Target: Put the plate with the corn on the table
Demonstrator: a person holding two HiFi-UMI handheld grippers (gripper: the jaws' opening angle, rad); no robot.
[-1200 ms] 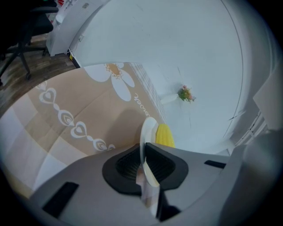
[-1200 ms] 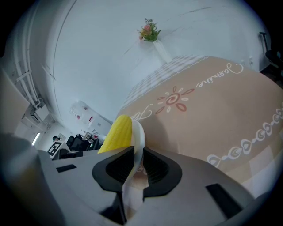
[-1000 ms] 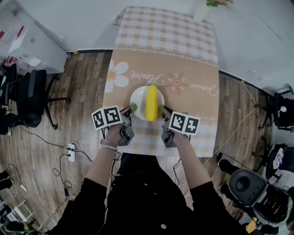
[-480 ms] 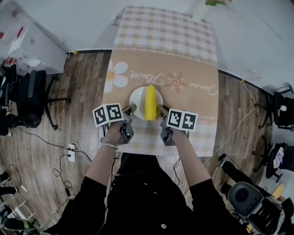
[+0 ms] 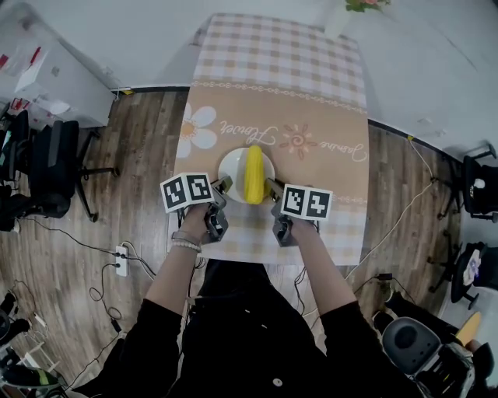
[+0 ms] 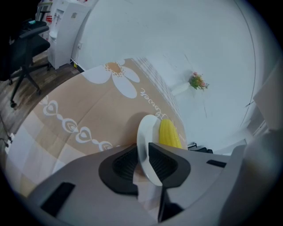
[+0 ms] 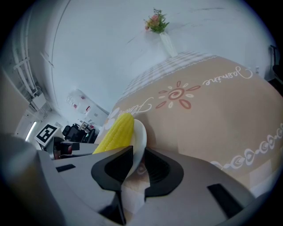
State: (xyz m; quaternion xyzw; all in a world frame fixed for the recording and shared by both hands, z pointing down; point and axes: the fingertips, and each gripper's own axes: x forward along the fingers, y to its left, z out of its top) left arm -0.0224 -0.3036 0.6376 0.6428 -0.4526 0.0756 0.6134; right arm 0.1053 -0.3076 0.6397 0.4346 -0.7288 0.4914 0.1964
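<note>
A white plate point(image 5: 232, 166) with a yellow corn cob point(image 5: 254, 173) lies on the beige patterned tablecloth point(image 5: 311, 116), near its front edge. My left gripper point(image 5: 225, 184) is at the plate's near left rim. Its jaws have just been opening, and the plate point(image 6: 145, 134) rim stands between them with a thin gap beside one pad; the corn point(image 6: 168, 133) shows behind. My right gripper point(image 5: 270, 185) is at the near right rim. Its pads still close on the plate point(image 7: 140, 134), beside the corn point(image 7: 116, 131).
A vase of flowers point(image 5: 350, 12) stands at the table's far end. An office chair point(image 5: 47, 167) is on the wooden floor to the left, with a power strip and cables point(image 5: 120, 259) nearby. More chairs point(image 5: 424, 346) stand at the lower right.
Both grippers and the plate stay where they were on the table. Only the head view has shifted a little.
</note>
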